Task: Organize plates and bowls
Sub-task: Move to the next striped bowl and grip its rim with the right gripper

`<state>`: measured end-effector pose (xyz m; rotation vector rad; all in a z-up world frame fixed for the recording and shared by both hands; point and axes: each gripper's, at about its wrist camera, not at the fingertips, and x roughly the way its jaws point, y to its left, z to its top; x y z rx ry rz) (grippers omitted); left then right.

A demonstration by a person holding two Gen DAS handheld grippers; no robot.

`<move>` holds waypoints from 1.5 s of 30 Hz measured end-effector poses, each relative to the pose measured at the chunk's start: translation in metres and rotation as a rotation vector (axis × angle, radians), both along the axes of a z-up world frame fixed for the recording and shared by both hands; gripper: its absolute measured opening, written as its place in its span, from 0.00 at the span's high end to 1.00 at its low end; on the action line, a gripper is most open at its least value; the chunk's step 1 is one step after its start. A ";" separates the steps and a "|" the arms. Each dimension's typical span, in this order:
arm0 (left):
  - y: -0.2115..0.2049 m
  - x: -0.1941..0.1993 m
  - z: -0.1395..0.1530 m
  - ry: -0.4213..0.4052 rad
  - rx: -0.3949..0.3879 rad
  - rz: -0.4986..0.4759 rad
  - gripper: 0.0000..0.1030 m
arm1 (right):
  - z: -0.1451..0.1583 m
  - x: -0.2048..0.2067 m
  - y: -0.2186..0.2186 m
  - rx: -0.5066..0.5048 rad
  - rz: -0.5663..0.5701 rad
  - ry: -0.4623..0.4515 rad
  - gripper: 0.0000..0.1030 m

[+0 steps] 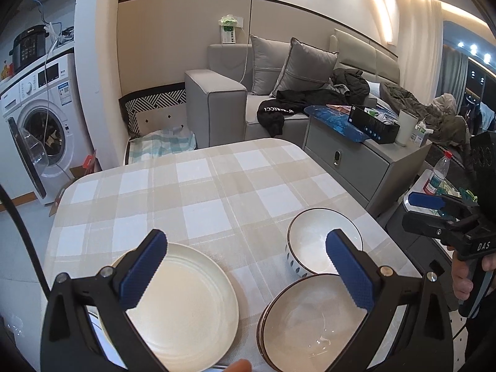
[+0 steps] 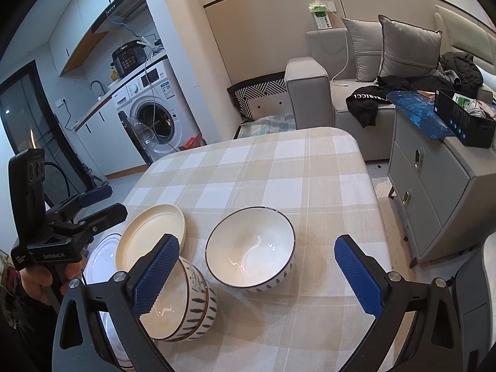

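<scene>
On the checked table (image 1: pixel 198 186) a cream plate (image 1: pixel 186 310) lies at the near left. A stack of white bowls with dark rims (image 1: pixel 310 319) sits to its right, and a single bowl (image 1: pixel 310 235) stands just behind that stack. My left gripper (image 1: pixel 248 269) hovers open above them, its blue pads touching nothing. In the right wrist view my right gripper (image 2: pixel 257 276) is open over the single bowl (image 2: pixel 251 254), clear of it. The bowl stack (image 2: pixel 183 303) and the cream plate (image 2: pixel 152 232) are to its left, and a white plate (image 2: pixel 99 257) lies beyond them.
The right gripper (image 1: pixel 418 212) shows at the right edge of the left wrist view, the left gripper (image 2: pixel 105 203) at the left edge of the other view. A grey cabinet (image 2: pixel 434 186) stands right of the table, a sofa (image 1: pixel 223 99) behind, a washing machine (image 1: pixel 46 117) at far left.
</scene>
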<state>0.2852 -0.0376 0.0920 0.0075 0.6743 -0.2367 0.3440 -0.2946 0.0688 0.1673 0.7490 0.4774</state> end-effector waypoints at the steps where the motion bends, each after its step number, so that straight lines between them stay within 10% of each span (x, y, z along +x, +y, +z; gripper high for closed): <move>1: -0.002 0.003 -0.001 0.003 0.009 -0.002 0.00 | 0.000 0.003 0.001 -0.005 -0.001 0.004 0.01; 27: -0.049 0.089 -0.059 0.211 0.185 -0.142 0.02 | -0.057 0.061 0.011 -0.080 -0.025 0.146 0.15; 45: -0.072 0.116 -0.099 0.411 0.265 -0.304 0.25 | -0.093 0.074 0.023 -0.140 0.008 0.218 0.32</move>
